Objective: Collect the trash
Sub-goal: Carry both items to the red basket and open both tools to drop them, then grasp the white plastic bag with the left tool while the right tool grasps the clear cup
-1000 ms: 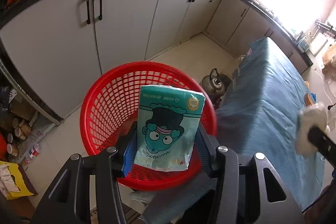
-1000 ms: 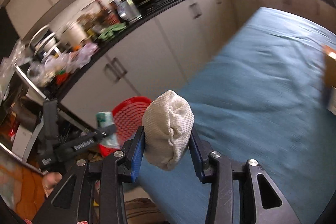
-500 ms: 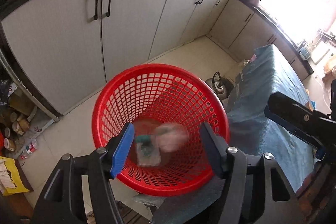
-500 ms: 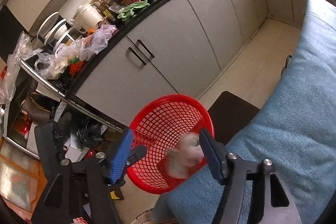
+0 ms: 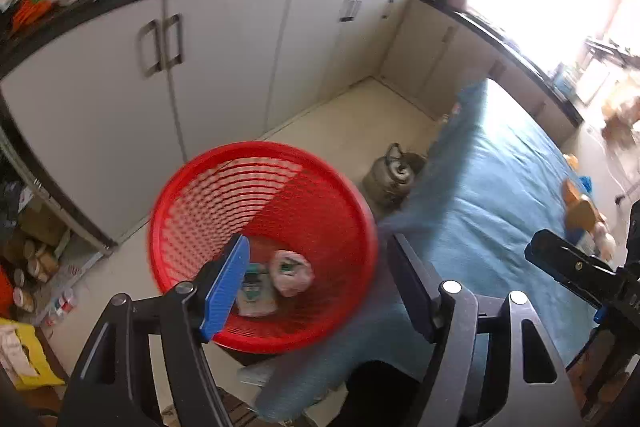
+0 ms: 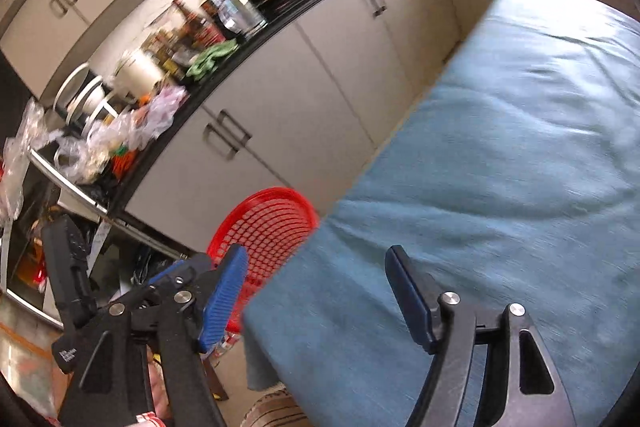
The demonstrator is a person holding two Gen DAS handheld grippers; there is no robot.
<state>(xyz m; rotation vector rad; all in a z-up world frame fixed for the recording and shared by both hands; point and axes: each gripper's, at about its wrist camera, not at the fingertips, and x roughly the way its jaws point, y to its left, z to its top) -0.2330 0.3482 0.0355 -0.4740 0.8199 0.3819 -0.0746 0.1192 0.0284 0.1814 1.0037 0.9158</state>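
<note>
A second ago each of our tongs pinched a piece of trash; now the left tongs (image 5: 320, 279) and right tongs (image 6: 316, 291) are both empty and still spreading, and two pieces, a green packet (image 5: 256, 291) and a pale wad (image 5: 291, 269), lie in the one red basket (image 5: 224, 195) at lower centre of the left view. So this pair is collected, we judge. A few small things remain at the right edge on the blue surface (image 5: 500, 187), too blurred to count.
</note>
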